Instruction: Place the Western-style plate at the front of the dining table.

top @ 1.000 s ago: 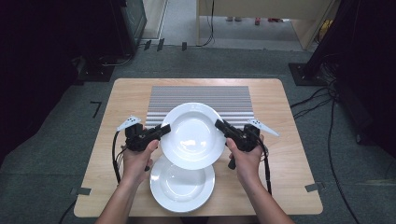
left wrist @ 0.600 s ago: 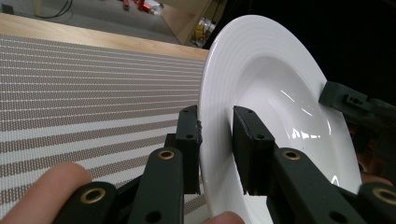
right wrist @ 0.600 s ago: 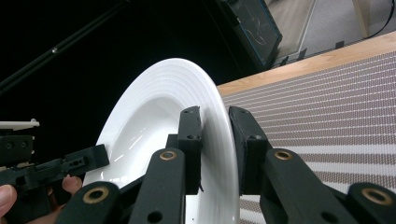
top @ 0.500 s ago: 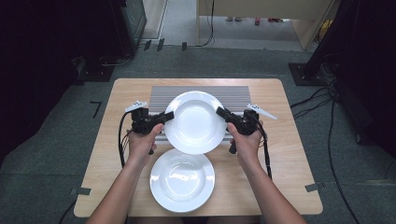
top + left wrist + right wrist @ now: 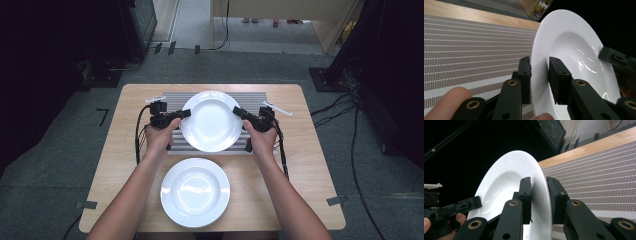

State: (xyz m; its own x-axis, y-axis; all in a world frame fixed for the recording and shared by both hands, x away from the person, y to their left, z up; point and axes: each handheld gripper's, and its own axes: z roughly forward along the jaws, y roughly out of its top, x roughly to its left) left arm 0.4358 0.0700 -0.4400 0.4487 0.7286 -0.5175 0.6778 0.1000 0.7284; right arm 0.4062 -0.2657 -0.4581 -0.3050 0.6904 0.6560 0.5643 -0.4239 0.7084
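The left gripper (image 5: 183,114) and right gripper (image 5: 238,111) each have their jaws clamped on opposite rims of a white plate (image 5: 212,121), held above the striped mat (image 5: 170,99) toward the far edge of the counter (image 5: 310,165). A second plate (image 5: 195,192) lies flat near the counter's near edge.

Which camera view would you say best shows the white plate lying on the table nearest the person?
The high view: the near plate lies whole on the wooden table. Both gripper views show the held plate instead.
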